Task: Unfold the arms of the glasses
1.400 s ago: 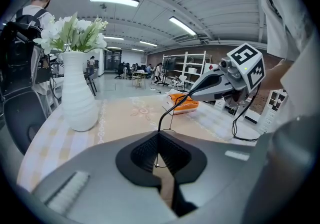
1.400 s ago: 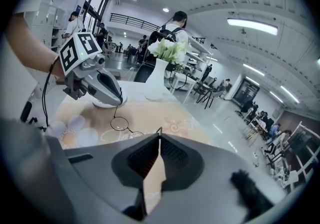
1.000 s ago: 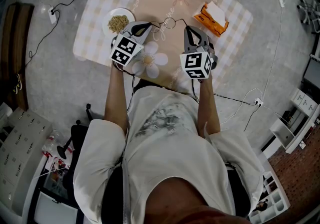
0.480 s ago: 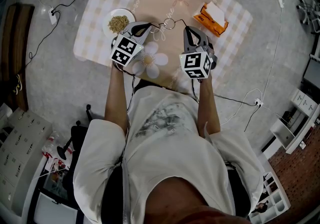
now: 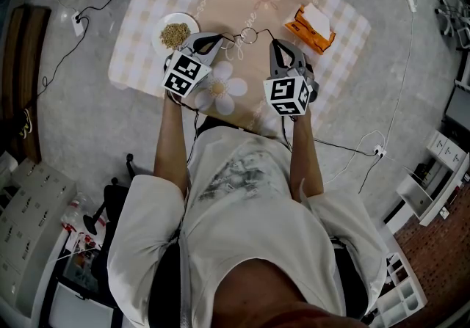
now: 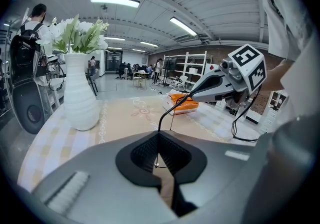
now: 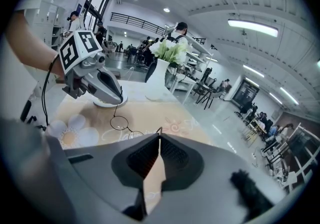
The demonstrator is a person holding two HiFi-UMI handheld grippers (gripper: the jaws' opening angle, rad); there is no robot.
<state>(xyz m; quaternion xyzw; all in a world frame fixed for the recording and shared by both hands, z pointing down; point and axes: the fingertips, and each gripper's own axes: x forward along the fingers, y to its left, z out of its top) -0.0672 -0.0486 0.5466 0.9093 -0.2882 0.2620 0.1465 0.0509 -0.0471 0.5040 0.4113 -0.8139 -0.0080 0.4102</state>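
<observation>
Nothing moved; glasses (image 5: 249, 34) span sideways, left claw (image 5: 221, 39) to right claw (image 5: 274, 42).

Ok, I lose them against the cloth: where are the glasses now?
In the head view the glasses are held over the tablecloth between the left gripper and the right gripper, a small bowl to their left, an orange box to their right.

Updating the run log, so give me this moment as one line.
glasses: held between both grippers | left gripper: shut on one end | right gripper: shut on other end
</observation>
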